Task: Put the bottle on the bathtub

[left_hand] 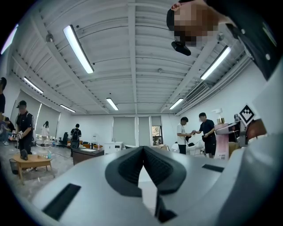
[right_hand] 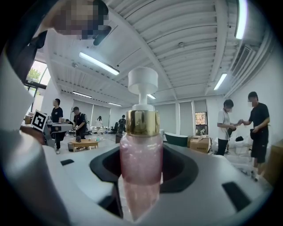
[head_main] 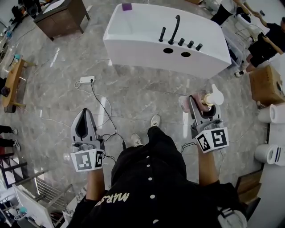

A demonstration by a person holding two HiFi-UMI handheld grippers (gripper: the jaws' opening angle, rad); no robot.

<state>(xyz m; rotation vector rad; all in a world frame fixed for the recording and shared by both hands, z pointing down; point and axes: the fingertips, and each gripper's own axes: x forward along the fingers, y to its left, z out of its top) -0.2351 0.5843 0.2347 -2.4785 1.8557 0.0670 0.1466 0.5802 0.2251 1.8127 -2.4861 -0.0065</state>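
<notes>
The right gripper (head_main: 201,101) has its jaws clenched on the bottle (right_hand: 140,154), a pink pump bottle with a gold collar and a white pump head. It stands upright between the jaws, the pads pressing on its lower body and the collar and pump rising above them. The left gripper (head_main: 84,114) has its jaws drawn together at the tips with nothing between them; it is held level, well apart from the right one, on the other side of the person's body.

Out ahead of both sets of jaws, across a stretch of marble floor (head_main: 142,95), is the white bathtub (head_main: 147,54). A black faucet (head_main: 174,30) stands on its near rim, and a small purple thing (head_main: 127,6) sits at its far end. The bottle is well short of the tub. A white power strip (head_main: 87,80) lies on the floor ahead of the left jaws, its cable trailing back toward the person's feet.
</notes>
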